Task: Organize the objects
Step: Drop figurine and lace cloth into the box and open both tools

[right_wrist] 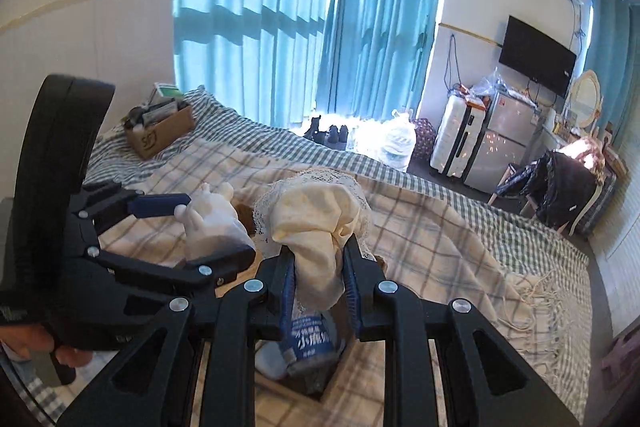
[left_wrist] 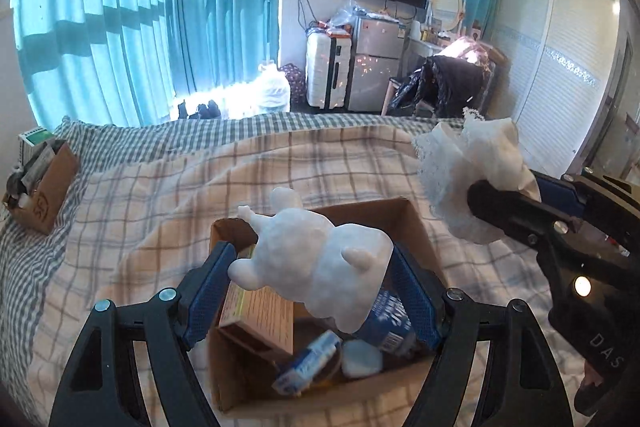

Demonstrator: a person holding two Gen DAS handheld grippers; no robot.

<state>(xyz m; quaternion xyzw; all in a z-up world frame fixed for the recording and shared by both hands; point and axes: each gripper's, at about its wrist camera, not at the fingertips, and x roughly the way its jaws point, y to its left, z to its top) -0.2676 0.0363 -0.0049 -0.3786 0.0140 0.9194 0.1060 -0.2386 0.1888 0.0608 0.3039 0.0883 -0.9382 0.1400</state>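
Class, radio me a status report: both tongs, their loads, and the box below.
Left tongs shut on white figurine, above open cardboard box. Right tongs shut on lace-trimmed cloth. Box already crowded with packets; nothing blocking.

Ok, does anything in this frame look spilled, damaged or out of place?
Nothing looks spilled or damaged. The left gripper holds a white toy figure above the open cardboard box, and the right gripper holds a lace-edged cloth. The packets in the box lie jumbled at odd angles, unsorted.
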